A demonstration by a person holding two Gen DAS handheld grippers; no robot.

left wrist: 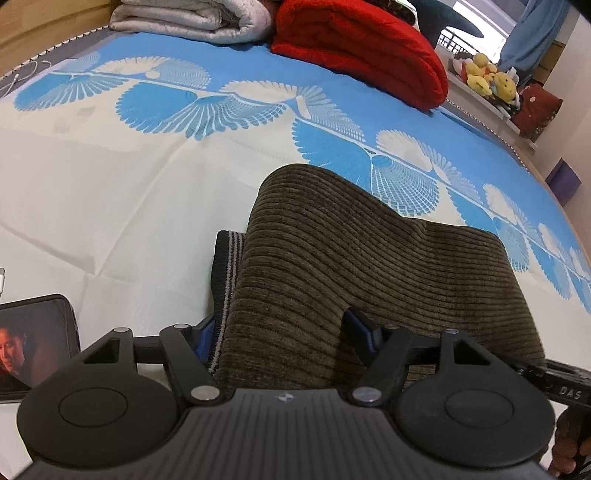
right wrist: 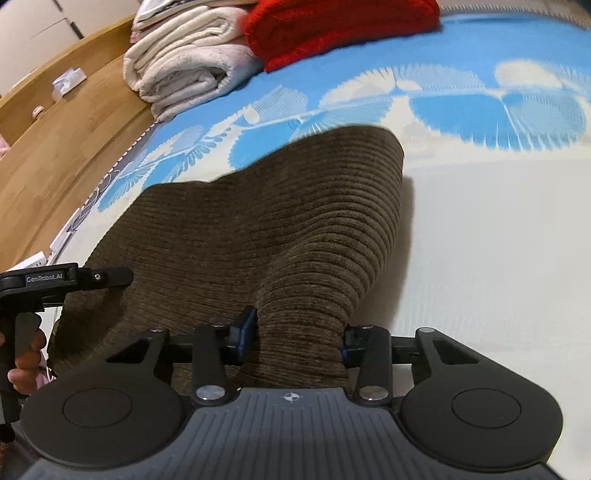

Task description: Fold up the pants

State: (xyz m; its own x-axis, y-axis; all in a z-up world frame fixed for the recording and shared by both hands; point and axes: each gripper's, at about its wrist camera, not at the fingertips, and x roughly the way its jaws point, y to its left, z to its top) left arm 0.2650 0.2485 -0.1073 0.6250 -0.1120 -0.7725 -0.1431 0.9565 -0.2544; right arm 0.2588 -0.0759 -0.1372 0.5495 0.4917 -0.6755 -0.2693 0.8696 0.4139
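Note:
Brown corduroy pants lie folded on the blue and white bed sheet, and a dark striped waistband edge shows on their left side. My left gripper is shut on the near edge of the pants, with the cloth filling the gap between its blue pads. In the right wrist view the same pants rise in a bunched ridge towards my right gripper, which squeezes that ridge between its pads. A hand holds the other gripper's handle at the left edge.
A red blanket and a folded white blanket lie at the far end of the bed. A phone with a lit screen rests near the left gripper. Plush toys sit on a shelf to the right. A wooden surface borders the bed.

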